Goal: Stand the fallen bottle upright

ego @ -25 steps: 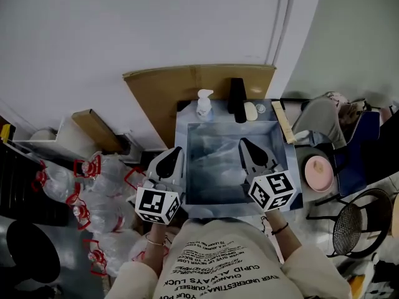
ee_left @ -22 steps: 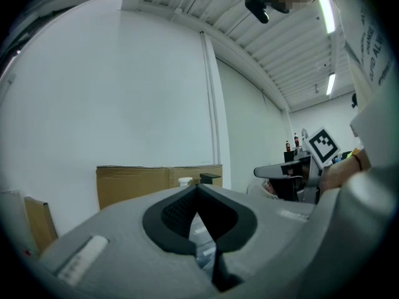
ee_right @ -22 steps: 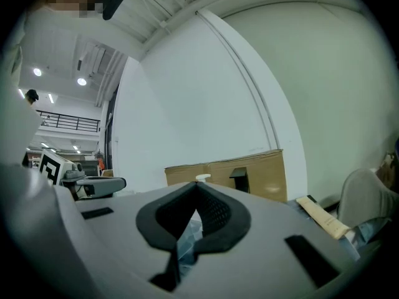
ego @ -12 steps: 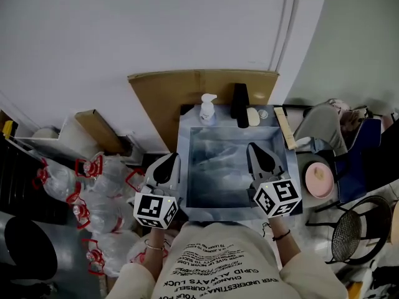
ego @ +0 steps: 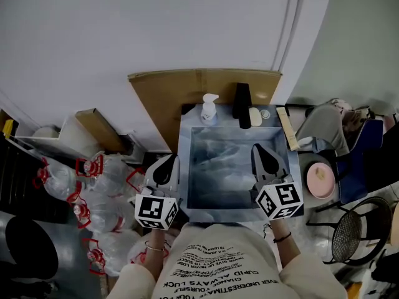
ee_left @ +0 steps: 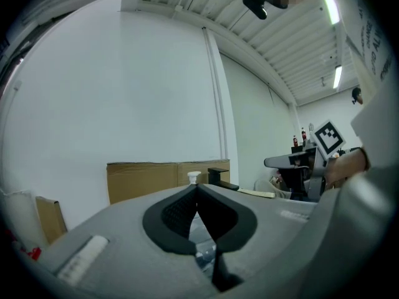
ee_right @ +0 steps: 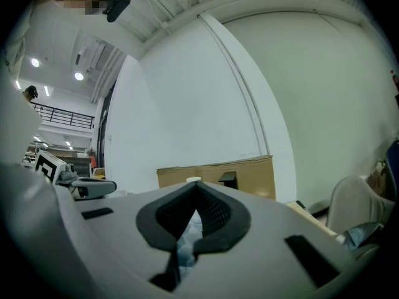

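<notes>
1. Surface: a steel sink [ego: 225, 117] set against a white wall [ego: 156, 23]. A cardboard sheet [ego: 181, 89] is propped between the wall and the back rim. Two pipes [ego: 293, 23] run up the wall to its right.
2. Back rim: the pump dispenser [ego: 209, 108] stands upright, with the black faucet [ego: 241, 104] just beside it on the right.
3. Floor: a pile of clear jugs [ego: 93, 185] with red handles lies left of the sink. To the right are a pink dish [ego: 320, 180] and, nearer the person, a wire basket [ego: 352, 229].
4. Task item: the clear bottle [ego: 232, 180] lies on its side on the basin floor, in the right half. Its outline is faint against the steel.
5. Axis: the long axis is level and seems to run across the basin on a slight diagonal. Can't tell which end is the neck.
6. The left gripper [ego: 168, 161] is over the sink's left rim, pointing level toward the wall. Its jaws are pressed together with tips touching and nothing pinched.
7. The right gripper [ego: 259, 149] is over the basin's right side on the same heading. Its jaws are also pressed together and clear of the bottle.
</notes>
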A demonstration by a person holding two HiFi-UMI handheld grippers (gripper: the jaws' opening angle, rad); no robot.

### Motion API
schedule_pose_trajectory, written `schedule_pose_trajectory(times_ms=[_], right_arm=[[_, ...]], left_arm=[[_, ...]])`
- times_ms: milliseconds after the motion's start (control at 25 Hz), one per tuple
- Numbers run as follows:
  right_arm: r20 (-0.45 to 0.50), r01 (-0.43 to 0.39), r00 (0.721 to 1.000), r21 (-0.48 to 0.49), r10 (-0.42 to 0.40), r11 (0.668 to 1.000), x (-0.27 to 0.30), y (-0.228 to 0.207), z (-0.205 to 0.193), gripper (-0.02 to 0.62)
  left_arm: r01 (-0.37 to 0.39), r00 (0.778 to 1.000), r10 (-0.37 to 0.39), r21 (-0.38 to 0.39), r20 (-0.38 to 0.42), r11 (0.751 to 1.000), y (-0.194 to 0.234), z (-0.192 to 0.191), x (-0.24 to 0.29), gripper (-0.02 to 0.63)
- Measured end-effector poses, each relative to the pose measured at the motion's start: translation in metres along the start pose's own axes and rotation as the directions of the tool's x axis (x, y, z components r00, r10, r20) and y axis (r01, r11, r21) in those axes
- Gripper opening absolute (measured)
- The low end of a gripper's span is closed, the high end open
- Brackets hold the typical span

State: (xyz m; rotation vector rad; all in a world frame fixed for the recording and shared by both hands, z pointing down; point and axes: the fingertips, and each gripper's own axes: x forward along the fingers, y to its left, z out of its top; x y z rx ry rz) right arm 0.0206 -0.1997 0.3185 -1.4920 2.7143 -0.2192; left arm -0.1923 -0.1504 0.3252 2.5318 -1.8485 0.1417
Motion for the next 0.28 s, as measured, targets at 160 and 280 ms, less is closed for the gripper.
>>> schedule_pose_trajectory(times_ms=[160,280], right_arm=[[-0.002,0.003,1.0,-0.001,-0.003,1.0,0.0017,0.0002,-0.0019,0.003],[-0.003,0.005,1.0,-0.007,-0.005,1.0,0.0026,0.0005,-0.0028,0.003]], left_arm=[[-0.013,1.0,0.013,-0.012,-0.002,1.0,0.0039,-0.003,0.0003,0.025],[-0.014,1.0,0.014,-0.011,0.002,1.0,0.0048,-0.0027,0.0013,0.025]])
